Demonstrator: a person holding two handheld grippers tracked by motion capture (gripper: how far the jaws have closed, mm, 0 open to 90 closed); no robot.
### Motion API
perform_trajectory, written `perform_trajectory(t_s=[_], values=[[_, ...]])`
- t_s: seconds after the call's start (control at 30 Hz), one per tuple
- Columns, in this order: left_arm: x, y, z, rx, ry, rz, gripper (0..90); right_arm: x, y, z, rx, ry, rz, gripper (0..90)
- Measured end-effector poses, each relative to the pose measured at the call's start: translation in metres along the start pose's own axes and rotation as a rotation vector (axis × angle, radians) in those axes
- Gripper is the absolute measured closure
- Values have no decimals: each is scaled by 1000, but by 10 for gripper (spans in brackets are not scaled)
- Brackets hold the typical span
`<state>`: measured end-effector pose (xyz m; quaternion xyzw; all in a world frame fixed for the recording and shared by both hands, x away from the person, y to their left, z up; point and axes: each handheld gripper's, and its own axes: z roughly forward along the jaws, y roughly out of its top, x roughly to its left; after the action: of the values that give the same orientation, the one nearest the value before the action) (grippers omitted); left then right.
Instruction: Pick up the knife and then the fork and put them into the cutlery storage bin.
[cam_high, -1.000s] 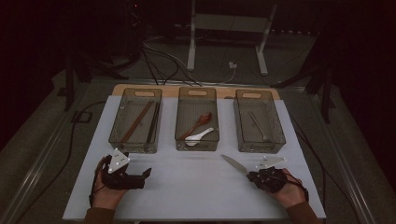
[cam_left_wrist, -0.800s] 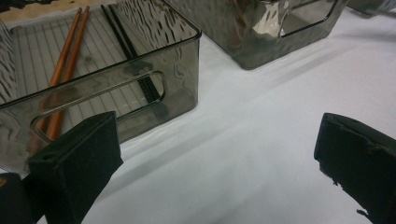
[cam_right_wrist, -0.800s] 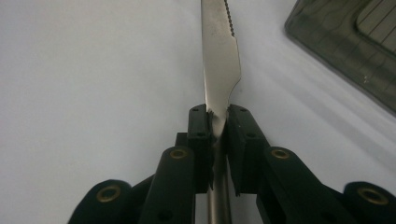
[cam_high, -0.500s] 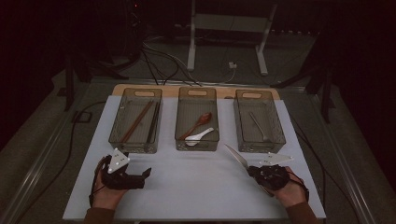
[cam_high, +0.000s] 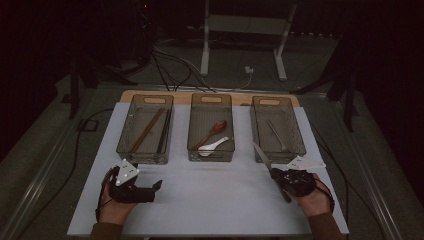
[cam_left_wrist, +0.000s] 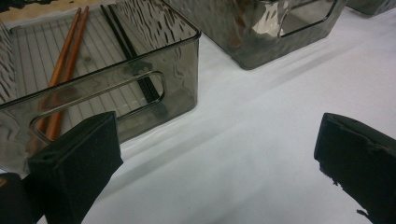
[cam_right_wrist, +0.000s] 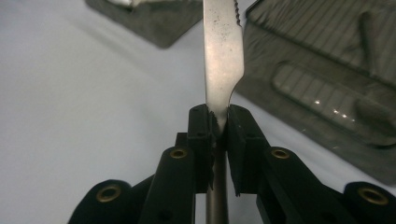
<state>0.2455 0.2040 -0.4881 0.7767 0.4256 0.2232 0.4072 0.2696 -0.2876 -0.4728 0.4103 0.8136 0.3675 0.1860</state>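
Knife (cam_high: 262, 155) first: a second ago it lay low and flat over the white surface (cam_high: 210, 200), and now the right gripper (cam_high: 278, 175), clamped on its neck, has tipped the blade up toward the right bin (cam_high: 300, 150) — likely where it belongs, beside the metal utensil (cam_high: 276, 134) there. Left gripper (cam_high: 156, 186) rests with jaws wide apart, empty, near the chopstick bin (cam_left_wrist: 182, 70).

Smoky grey ribbed bins (cam_high: 145, 150) on white table cover (cam_high: 210, 195). Reddish-brown chopsticks (cam_left_wrist: 65, 65); one red-brown spoon (cam_high: 212, 132), one white spoon (cam_high: 214, 146). Silver knife (cam_right_wrist: 222, 56), black gripper pads (cam_left_wrist: 74, 163).
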Motion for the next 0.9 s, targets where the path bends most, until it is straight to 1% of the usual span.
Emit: perform_trajectory(t_s=[0.1,0.17,0.23,0.27,0.3,0.43,0.53,0.6,0.67,0.7,0.73,0.8,0.83,0.9], values=[[0,0,0,0,0,0,17,-6,2,-2,-29,-17,33,804],[0,0,0,1,0,0,17,-10,3,-3,-46,-41,50,804],[0,0,0,0,0,0,17,-16,3,-4,-59,-46,76,803],[0,0,0,0,-1,1,17,-18,4,-5,-68,-62,87,803],[0,0,0,0,-1,0,17,-21,5,-6,-71,-63,96,804],[0,0,1,2,-1,0,17,-31,7,-6,-95,-98,145,803],[0,0,1,2,-1,-1,17,-39,10,-4,-105,-120,177,803],[0,0,1,2,-2,0,17,-44,12,-2,-105,-123,201,803],[0,0,0,2,-1,-1,17,-48,13,-1,-110,-138,216,803],[0,0,0,1,-1,-2,17,-49,14,0,-109,-144,220,802],[0,0,1,1,-1,-2,17,-50,15,1,-110,-161,222,803],[0,0,0,3,-2,0,17,-52,17,3,-106,-166,232,803],[0,0,0,2,-1,-1,17,-52,19,3,-105,-178,237,803],[0,0,0,2,-1,0,17,-53,21,4,-102,-185,241,803]])
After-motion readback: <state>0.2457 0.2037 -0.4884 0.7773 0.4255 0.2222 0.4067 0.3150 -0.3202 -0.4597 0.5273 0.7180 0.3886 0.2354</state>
